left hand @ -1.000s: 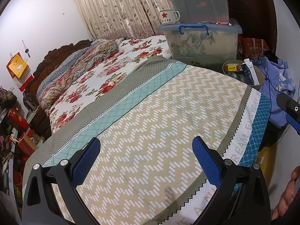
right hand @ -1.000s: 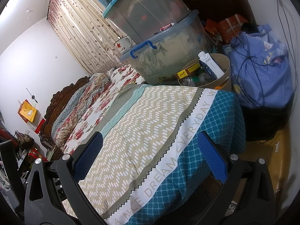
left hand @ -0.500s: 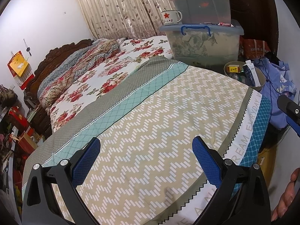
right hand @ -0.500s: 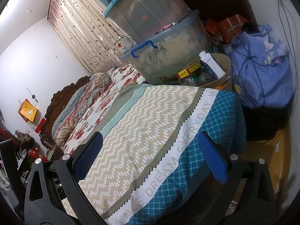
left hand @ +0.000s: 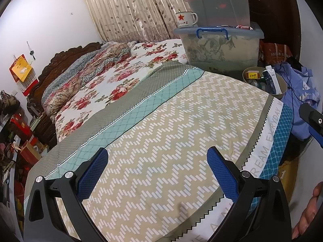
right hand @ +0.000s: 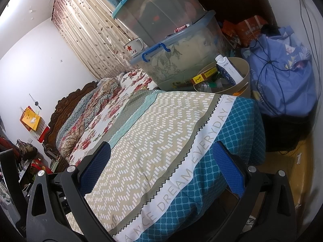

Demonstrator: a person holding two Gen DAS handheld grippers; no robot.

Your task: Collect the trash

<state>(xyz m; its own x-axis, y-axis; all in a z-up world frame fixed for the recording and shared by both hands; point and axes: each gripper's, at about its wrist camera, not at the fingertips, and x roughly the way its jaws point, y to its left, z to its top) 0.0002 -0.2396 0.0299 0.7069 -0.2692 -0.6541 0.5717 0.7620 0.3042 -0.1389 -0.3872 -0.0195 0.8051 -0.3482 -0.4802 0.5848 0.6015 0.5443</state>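
Observation:
A tan round bin point(left hand: 282, 84) point(right hand: 240, 68) stands past the far corner of the bed, holding a white-and-blue carton point(left hand: 272, 79) point(right hand: 229, 69), a yellow box point(left hand: 253, 74) point(right hand: 203, 76) and a plastic bottle point(right hand: 206, 85). My left gripper point(left hand: 157, 161) is open over the zigzag bedspread point(left hand: 171, 141), nothing between its fingers. My right gripper point(right hand: 161, 159) is also open, over the bed's foot edge, well short of the bin. A piece of the right gripper point(left hand: 310, 119) shows at the right rim of the left wrist view.
Stacked clear storage boxes point(left hand: 220, 46) point(right hand: 177, 56) with an enamel mug point(left hand: 184, 19) point(right hand: 134, 47) stand behind the bin. A blue cloth bundle point(right hand: 282, 76) lies to its right. A folded floral quilt point(left hand: 84, 70) lies at the headboard. Clutter lines the left wall. A hand point(left hand: 308, 207) shows at lower right.
The left wrist view has drawn back slightly; the bin and boxes look a little farther off. The right gripper has hardly moved. Both stay open.

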